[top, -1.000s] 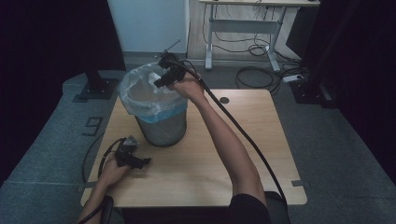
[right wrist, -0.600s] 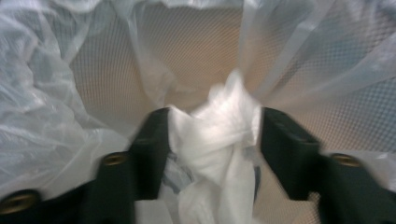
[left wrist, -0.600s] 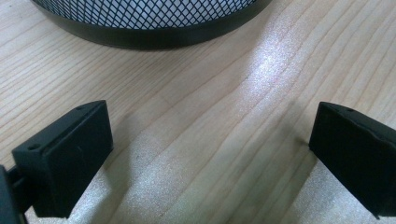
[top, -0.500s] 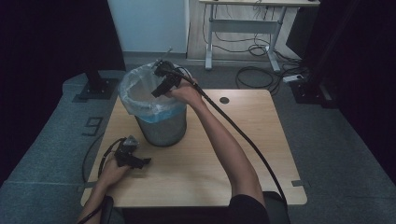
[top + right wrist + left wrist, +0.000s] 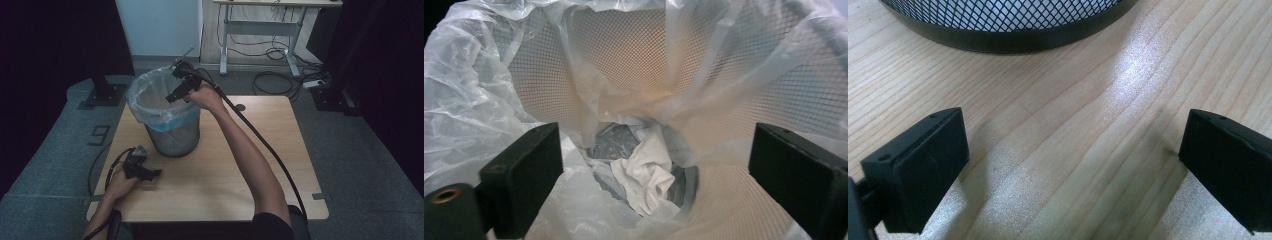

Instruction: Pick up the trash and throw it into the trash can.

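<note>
A black mesh waste bin point(image 5: 172, 132) lined with a clear plastic bag point(image 5: 150, 97) stands on the wooden table point(image 5: 225, 165), toward its back left. My right gripper point(image 5: 175, 92) hangs over the bin's mouth, tilted down into it, jaws open and empty. In the right gripper view, the liner point(image 5: 479, 85) drapes the mesh walls and a crumpled white paper point(image 5: 649, 172) lies at the bottom. My left gripper point(image 5: 150, 173) rests low on the table in front of the bin, open and empty. The left gripper view takes in bare wood point(image 5: 1073, 140) and the bin's base point(image 5: 1008, 30).
The table's right half is bare wood. A round grommet point(image 5: 240, 107) sits near the back edge. The right gripper's cable point(image 5: 265, 145) trails along the forearm across the table. A desk frame point(image 5: 260, 30) and floor cables point(image 5: 280, 82) lie beyond the table.
The right gripper has come down a little and toward the person over the bin's mouth. The left gripper has stayed still.
</note>
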Tool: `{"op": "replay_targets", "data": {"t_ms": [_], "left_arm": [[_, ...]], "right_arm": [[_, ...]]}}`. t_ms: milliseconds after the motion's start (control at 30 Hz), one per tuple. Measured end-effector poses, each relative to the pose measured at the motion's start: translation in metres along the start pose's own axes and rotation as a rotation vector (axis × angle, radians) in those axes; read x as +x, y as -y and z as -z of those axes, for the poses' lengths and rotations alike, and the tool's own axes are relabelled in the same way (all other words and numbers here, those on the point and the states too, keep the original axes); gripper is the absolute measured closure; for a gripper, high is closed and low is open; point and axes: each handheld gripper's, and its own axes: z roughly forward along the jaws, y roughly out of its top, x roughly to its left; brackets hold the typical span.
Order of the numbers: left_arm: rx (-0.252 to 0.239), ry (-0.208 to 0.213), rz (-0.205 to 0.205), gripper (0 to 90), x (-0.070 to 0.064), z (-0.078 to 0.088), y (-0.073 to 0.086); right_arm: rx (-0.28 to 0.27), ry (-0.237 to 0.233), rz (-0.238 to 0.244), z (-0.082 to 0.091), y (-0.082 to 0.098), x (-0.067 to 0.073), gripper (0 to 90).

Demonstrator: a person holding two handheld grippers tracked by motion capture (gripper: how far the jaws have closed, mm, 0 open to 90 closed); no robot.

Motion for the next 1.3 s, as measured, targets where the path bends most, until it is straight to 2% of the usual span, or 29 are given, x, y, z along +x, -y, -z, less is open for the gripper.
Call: {"op": "replay_targets", "data": {"t_ms": [100, 500, 967, 1300], "left_arm": [[-0.002, -0.001, 0.002, 0.0, 0.0, 0.0, 0.0], [-0.002, -0.001, 0.002, 0.0, 0.0, 0.0, 0.0], [-0.003, -0.001, 0.003, 0.0, 0.0, 0.0, 0.0], [-0.002, -0.001, 0.003, 0.0, 0.0, 0.0, 0.0]], "right_arm": [[-0.006, 0.01, 0.004, 0.005, 0.001, 0.0, 0.0], [-0.047, 0.03, 0.023, 0.029, 0.011, -0.001, 0.0], [-0.09, 0.061, 0.023, 0.058, 0.035, -0.009, 0.0], [-0.097, 0.091, 0.005, 0.077, 0.058, -0.017, 0.0]]}}
